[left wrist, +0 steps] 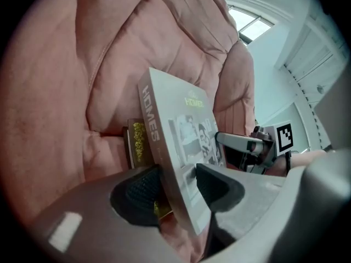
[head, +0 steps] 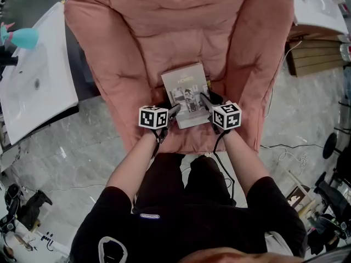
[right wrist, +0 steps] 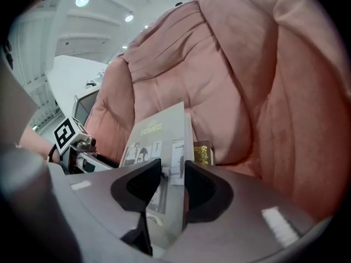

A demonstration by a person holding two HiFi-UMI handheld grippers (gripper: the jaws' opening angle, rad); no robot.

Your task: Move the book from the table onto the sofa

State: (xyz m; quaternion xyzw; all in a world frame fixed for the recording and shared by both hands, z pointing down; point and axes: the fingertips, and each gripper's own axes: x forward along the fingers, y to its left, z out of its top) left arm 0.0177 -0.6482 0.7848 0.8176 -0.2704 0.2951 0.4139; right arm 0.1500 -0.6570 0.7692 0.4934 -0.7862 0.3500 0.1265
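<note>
Peeking beside book (head: 186,92), gold-printed volume (left wrist: 137,139) clearer in gripper views.

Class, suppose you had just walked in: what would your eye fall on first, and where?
A big pink sofa fills the head view. Over its seat the left hand-held gripper and right hand-held gripper clamp a grey book by its near edge. A dark, gold-printed book lies on the seat behind it.
</note>
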